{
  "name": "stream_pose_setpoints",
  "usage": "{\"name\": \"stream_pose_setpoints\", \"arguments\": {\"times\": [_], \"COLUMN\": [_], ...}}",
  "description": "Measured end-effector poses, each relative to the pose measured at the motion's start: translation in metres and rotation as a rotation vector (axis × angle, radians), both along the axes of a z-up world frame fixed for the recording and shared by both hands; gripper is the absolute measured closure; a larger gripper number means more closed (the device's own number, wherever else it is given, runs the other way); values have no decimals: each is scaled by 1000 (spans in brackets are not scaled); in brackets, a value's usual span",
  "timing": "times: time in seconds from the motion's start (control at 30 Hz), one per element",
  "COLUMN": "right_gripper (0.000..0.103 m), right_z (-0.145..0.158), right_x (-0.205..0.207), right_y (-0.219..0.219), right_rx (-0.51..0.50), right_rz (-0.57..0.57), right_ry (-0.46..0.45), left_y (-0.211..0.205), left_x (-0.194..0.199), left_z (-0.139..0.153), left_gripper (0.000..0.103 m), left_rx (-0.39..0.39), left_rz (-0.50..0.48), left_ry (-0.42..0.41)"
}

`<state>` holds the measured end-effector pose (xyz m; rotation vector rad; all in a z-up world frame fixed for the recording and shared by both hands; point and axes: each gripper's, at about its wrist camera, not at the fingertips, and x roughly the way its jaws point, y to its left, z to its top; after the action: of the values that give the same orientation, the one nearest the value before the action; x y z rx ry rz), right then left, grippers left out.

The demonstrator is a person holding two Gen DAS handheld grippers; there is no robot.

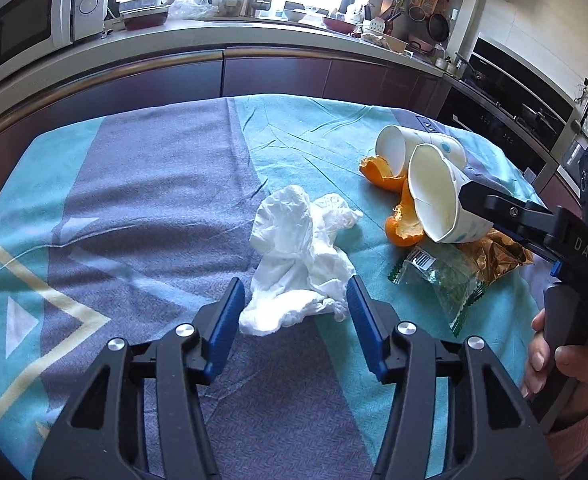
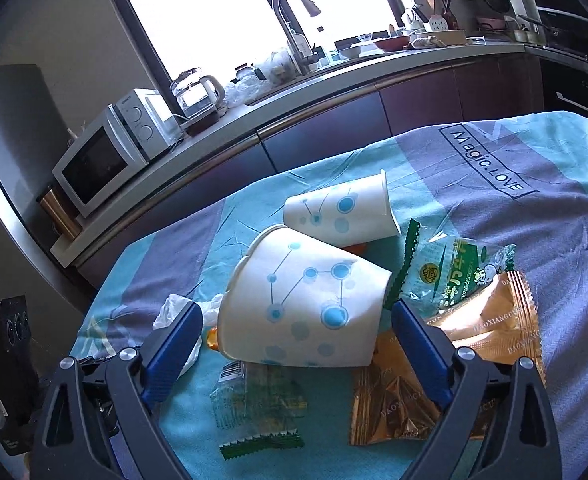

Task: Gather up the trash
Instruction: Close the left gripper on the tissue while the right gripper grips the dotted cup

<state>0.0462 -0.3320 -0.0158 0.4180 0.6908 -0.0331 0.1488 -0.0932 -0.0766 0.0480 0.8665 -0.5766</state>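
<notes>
A crumpled white tissue (image 1: 294,256) lies on the tablecloth. Its near end sits between the blue pads of my left gripper (image 1: 294,292), which is open; the pads flank it without squeezing it. To the right, a dotted paper cup (image 1: 433,196) (image 2: 305,300) lies tilted on orange peel (image 1: 403,224). My right gripper (image 2: 294,312) is open wide around this cup, with a gap beside its left pad. In the left wrist view one right finger (image 1: 493,210) reaches along the cup. A second cup (image 1: 397,148) (image 2: 341,212) lies behind it.
A green wrapper (image 1: 445,276) (image 2: 453,268), a gold wrapper (image 1: 493,256) (image 2: 485,320) and a clear one (image 2: 254,400) lie around the cups. The teal and grey cloth (image 1: 154,200) covers the table. A dark counter with a microwave (image 2: 106,156) runs behind. A hand (image 1: 549,360) holds the right handle.
</notes>
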Motion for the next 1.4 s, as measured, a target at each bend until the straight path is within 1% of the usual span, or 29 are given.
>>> {"name": "stream_pose_setpoints", "arguments": {"times": [0.07,0.13,0.17,0.2,0.27,0.33,0.47,0.83,0.97,1.17,1.4], "right_gripper": [19,23,26,28,29,29,29,29,29,29,29], "right_z": [-2,-4,-4,-3,-2,-2,0,20,24,28,32], "right_x": [1,0,-1,-2,-4,-6,-11,-29,-31,-33,-31], "right_y": [-1,-3,-4,-5,-5,-5,-5,4,13,33,65], "right_rx": [3,17,21,23,27,31,42,57,61,64,67], "right_rz": [-1,1,0,0,4,11,22,91,129,199,289], "right_ry": [8,9,6,3,-1,-9,-26,-105,-121,-139,-140], "left_y": [0,-1,-1,-1,0,1,6,27,44,72,106], "left_x": [0,-1,-2,-3,-4,-5,-8,-33,-41,-56,-76], "left_z": [0,1,2,2,3,3,5,27,32,40,54], "left_gripper": [65,70,77,80,86,91,97,98,98,98,98], "left_rx": [-5,-1,-5,-8,-16,-20,-27,-39,-57,-88,-110], "left_rz": [-4,-3,-6,-9,-9,-9,-2,5,20,51,94], "left_ry": [-1,-15,-17,-15,-14,-16,-23,-116,-125,-133,-167]}}
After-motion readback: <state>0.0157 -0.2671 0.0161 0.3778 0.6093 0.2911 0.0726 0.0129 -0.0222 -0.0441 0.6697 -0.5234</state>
